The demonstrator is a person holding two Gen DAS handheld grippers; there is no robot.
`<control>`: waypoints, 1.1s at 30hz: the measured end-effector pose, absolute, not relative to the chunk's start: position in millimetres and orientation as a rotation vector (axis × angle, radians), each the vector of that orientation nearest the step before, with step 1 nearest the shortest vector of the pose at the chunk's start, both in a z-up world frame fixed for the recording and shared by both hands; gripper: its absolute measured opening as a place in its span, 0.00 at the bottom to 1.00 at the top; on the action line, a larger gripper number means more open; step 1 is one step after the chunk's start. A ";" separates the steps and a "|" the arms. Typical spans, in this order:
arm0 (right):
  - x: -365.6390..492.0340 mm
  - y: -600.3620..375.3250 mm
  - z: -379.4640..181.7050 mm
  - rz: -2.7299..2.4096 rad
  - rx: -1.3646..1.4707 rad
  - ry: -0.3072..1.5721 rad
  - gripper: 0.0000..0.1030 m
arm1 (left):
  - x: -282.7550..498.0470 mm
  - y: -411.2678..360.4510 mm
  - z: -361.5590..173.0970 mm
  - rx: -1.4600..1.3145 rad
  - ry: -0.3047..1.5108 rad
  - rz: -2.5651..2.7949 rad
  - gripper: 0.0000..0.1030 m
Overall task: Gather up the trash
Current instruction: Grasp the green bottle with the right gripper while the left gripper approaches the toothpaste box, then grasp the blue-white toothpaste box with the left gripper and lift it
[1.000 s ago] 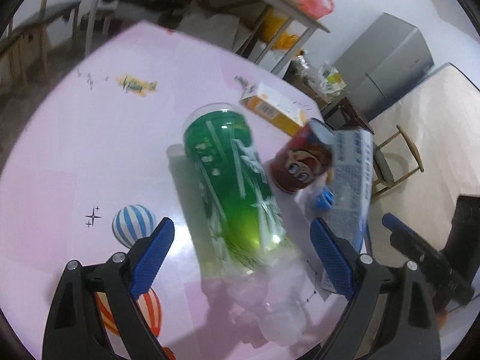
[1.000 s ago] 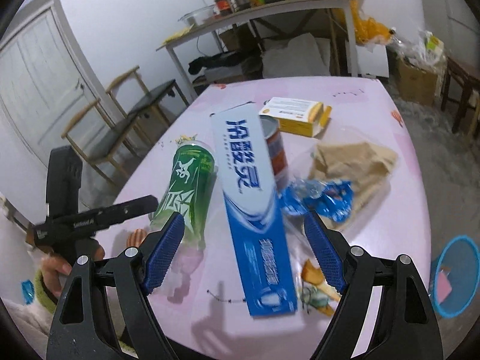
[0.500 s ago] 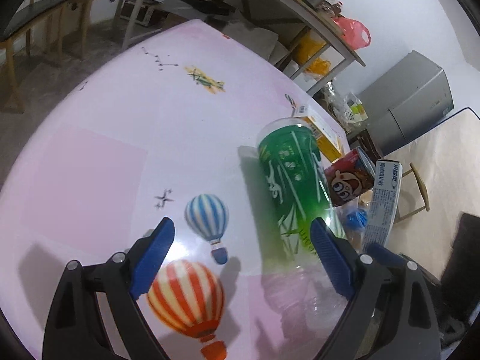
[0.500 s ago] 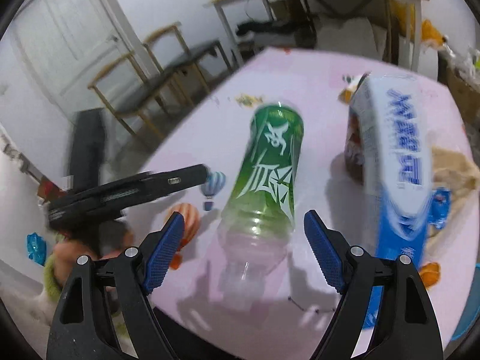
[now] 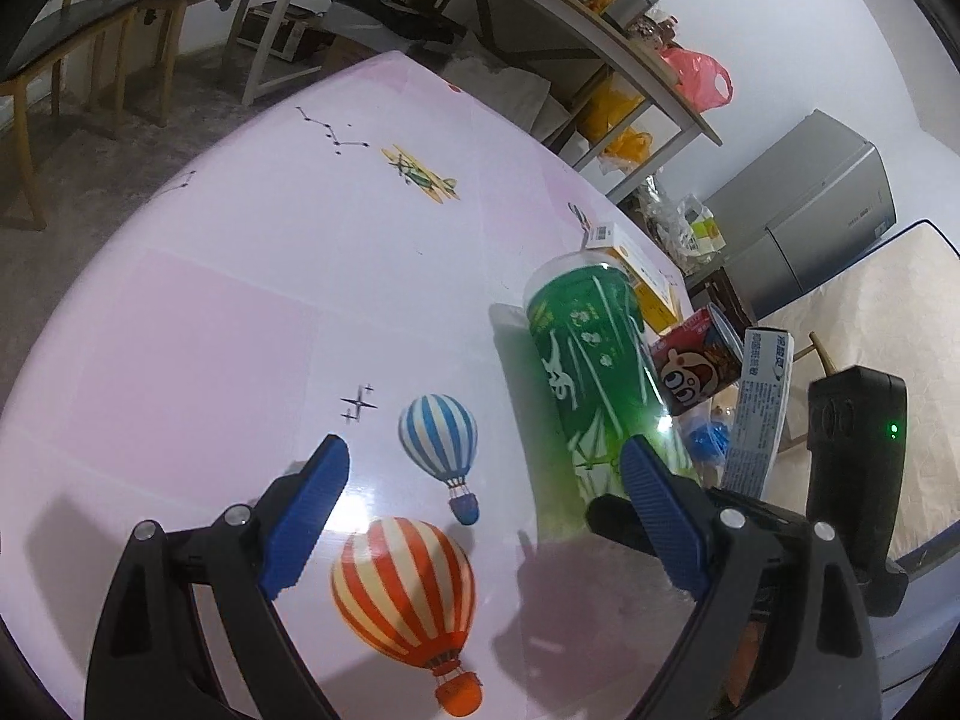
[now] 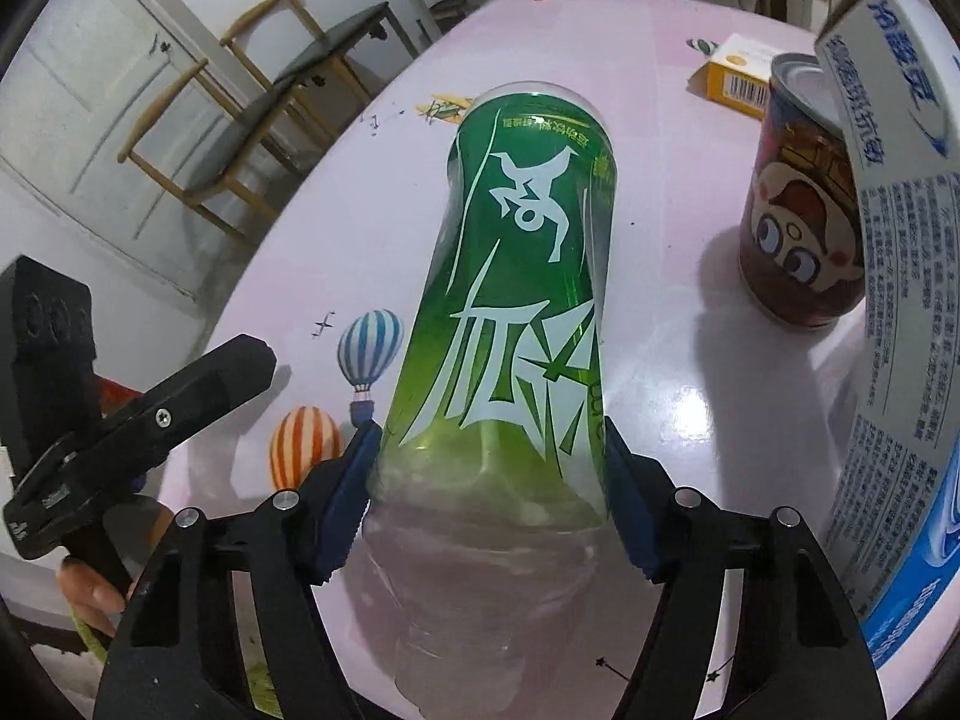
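A green plastic bottle (image 5: 576, 372) (image 6: 516, 276) lies on its side on the pink table (image 5: 240, 300). My right gripper (image 6: 489, 456) straddles its lower body; the jaws are closing and both blue pads touch the bottle's sides. The bottle's clear neck end is hidden under the gripper. My left gripper (image 5: 483, 447) stands open over bare table printed with balloons, just left of the bottle, nothing between its fingers.
Right of the bottle stand a brown cartoon can (image 6: 792, 240), a blue-white toothpaste box (image 6: 900, 240) leaning on it, a blue wrapper (image 5: 708, 438) and an orange-white carton (image 6: 732, 75). Chairs and a cluttered shelf table stand beyond. A hand (image 6: 90, 588) holds the left gripper.
My right gripper swung from the toothpaste box to the bottle, came down over it and narrowed onto its sides. My left gripper slid left off the bottle to bare table.
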State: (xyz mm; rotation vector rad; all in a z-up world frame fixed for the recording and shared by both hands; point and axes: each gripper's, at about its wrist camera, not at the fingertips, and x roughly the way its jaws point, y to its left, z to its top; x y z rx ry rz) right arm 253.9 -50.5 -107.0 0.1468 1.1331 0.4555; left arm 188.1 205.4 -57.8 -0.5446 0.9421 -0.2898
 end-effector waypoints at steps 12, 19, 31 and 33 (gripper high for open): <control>158.5 -150.7 -7.0 0.512 0.340 0.752 0.64 | 176.6 204.5 -37.8 -0.562 0.890 -0.287 0.87; 99.4 -243.9 15.8 0.319 0.378 0.573 0.64 | 180.6 123.8 -23.1 -0.508 0.910 -0.522 0.87; 62.6 -327.2 -33.3 0.140 0.543 0.614 0.64 | 205.7 0.0 -31.7 -0.414 0.980 -0.534 0.86; 61.9 -331.1 -38.7 0.130 0.564 0.617 0.64 | 207.8 -8.2 -30.8 -0.406 0.973 -0.491 0.86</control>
